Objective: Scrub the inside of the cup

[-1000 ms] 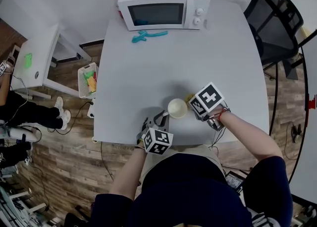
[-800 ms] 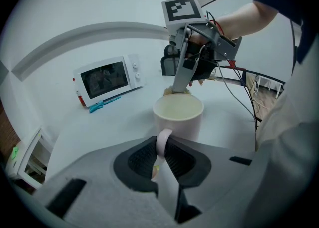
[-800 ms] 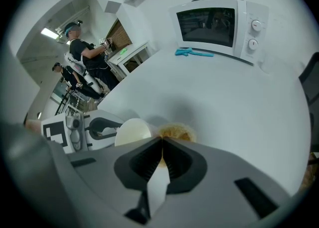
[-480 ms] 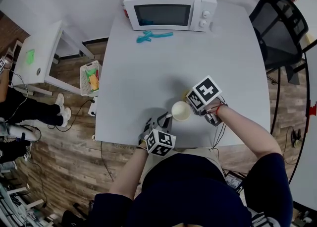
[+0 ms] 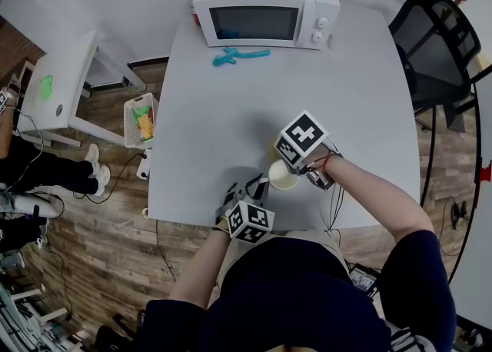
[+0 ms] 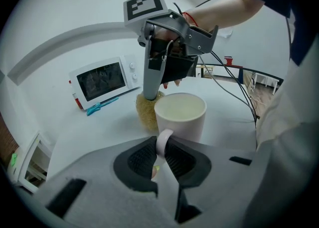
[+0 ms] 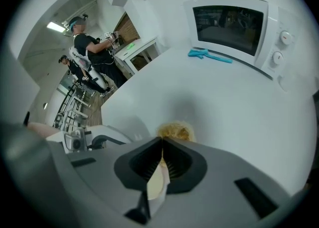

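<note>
Now my left gripper is pinching the handle of the cup near the front edge of the table. My right gripper is clamping shut on the scrubber just beyond the cup, with open tabletop stretching toward the microwave.

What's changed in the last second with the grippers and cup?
The right gripper, shut on the scrubber, slid left toward the cup; the scrubber's head is beside the cup, not inside. The left gripper kept clamping the cup's handle; the cup stayed put.
</note>
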### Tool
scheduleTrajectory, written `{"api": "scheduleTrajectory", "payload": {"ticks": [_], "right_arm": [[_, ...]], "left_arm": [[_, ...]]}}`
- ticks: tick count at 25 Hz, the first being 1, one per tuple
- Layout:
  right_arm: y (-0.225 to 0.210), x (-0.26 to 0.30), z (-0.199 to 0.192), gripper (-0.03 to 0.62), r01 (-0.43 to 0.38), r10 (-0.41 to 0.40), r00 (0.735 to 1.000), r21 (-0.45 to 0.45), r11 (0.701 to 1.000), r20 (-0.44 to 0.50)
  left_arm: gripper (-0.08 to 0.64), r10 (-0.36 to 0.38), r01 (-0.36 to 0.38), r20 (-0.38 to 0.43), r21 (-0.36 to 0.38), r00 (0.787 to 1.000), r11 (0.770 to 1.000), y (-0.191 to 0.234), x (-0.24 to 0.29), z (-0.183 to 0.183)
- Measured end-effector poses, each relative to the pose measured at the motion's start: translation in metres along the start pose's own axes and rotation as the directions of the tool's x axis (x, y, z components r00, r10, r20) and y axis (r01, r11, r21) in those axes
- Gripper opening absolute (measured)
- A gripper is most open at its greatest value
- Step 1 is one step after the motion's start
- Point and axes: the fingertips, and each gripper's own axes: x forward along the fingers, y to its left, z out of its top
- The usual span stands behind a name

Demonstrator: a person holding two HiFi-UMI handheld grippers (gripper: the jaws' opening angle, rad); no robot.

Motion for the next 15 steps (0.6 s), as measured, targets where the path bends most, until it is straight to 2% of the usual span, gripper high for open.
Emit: {"api": "scheduleTrajectory", "payload": {"ticks": [15], "right_arm": [[0.048, 0.004, 0.01, 0.031, -0.085, 0.083, 0.996, -0.078, 0.993, -0.023]], "left_arm": [[0.055, -0.012, 0.012, 0.006, 0.02, 1.0, 1.0, -0.005, 0.005, 0.006]]}}
